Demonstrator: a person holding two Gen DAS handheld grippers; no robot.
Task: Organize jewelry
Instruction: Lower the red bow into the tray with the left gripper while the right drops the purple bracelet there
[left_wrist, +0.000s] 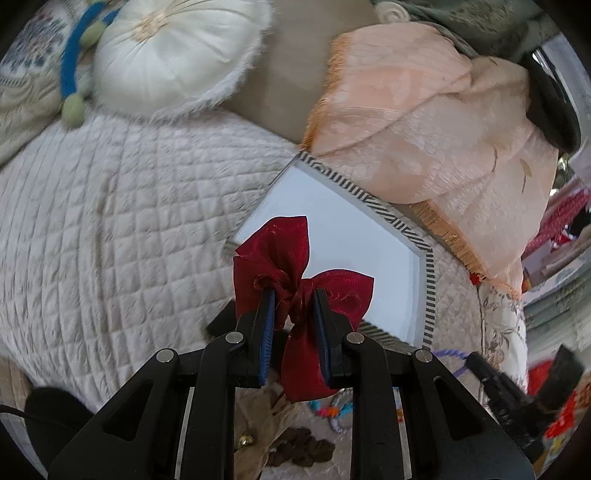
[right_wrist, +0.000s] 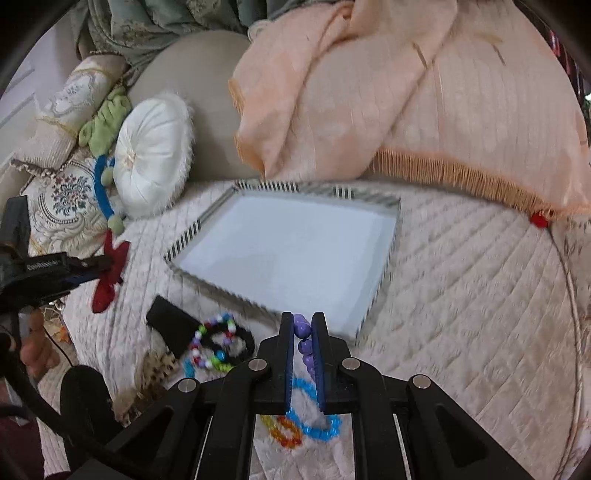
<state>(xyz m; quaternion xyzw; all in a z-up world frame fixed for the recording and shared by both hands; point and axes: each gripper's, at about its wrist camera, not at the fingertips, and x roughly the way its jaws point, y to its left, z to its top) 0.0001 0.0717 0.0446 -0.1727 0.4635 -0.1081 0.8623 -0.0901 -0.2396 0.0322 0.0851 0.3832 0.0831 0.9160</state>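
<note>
At the left, our left gripper pinches a dark red organza pouch by its neck, lifted above the quilted bed. In the middle lies the white striped-edge tray. Our right gripper pinches a purple bead bracelet at the tray's near edge.

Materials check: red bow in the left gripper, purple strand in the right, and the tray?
Red bow: thin sheer fabric, likely organza; slight sheen, crisp folds.
Purple strand: round glossy beads, probably plastic; highlights on each.
Tray: matte white inside, striped rim; looks like card or painted wood, cannot tell which.
</note>
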